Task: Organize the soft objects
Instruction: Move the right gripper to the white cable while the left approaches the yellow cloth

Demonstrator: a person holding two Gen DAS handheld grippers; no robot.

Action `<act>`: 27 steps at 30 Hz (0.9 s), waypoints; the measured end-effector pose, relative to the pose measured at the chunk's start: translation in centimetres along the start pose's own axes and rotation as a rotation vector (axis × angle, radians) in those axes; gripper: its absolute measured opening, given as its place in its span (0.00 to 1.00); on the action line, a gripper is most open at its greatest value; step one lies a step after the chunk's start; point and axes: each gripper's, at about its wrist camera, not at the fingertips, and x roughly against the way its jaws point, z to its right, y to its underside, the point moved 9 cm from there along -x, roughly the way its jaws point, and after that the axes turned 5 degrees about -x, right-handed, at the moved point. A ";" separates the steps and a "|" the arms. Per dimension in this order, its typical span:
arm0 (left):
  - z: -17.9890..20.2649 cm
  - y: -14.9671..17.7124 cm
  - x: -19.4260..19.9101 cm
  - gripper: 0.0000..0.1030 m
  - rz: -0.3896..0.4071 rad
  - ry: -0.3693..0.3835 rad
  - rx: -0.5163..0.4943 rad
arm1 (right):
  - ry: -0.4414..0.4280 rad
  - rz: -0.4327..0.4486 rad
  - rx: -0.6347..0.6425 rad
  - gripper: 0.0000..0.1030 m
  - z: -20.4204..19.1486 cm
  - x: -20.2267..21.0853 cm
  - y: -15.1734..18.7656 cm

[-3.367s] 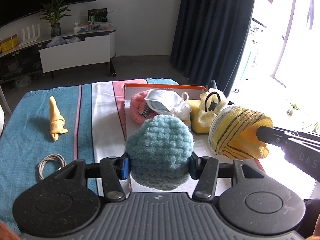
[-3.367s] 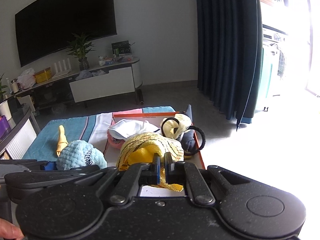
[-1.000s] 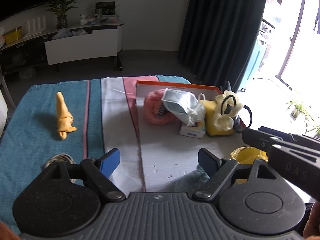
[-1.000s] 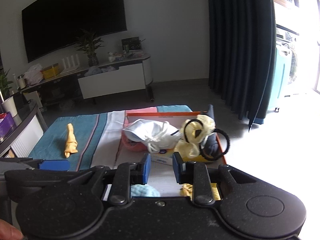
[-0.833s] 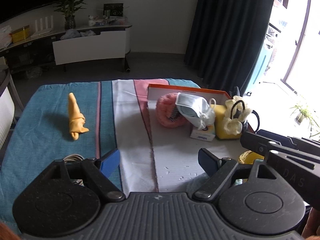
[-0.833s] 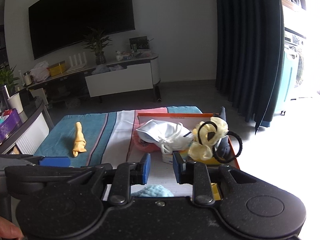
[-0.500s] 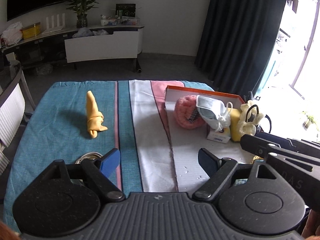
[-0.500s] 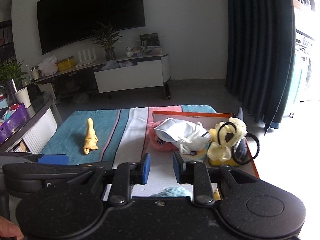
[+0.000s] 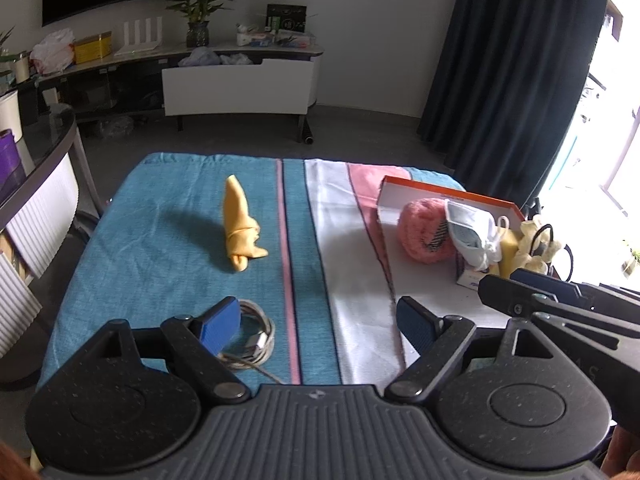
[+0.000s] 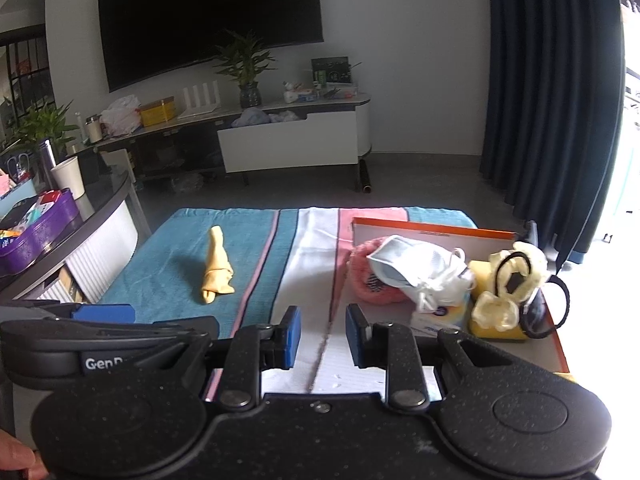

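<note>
While both claws gape empty, yellow cloth (image 9: 240, 232) sits mid-table, well off edges.

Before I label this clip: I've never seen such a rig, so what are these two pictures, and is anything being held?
A person carries a hand-held gripper in each hand, each with a fisheye camera looking along its two blue-padded fingers. One picture is from the left gripper, the other from the right gripper. Both stand open and hold nothing. In front is a striped cloth with a yellow rag and a coiled cable on it. To the right an orange-rimmed box lid holds a pink ball, a face mask, yellow sponges and hair ties.
</note>
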 end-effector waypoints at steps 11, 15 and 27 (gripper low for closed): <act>-4.7 0.7 0.6 0.88 -0.026 -0.061 0.044 | -0.077 -0.051 0.062 0.37 -4.7 -2.1 1.1; -7.2 1.8 0.5 0.88 -0.028 -0.092 0.084 | -0.110 -0.087 0.077 0.37 -5.8 -3.2 2.4; -12.3 2.6 -0.9 0.89 -0.063 -0.165 0.076 | -0.208 -0.164 0.142 0.70 -10.4 -7.7 5.6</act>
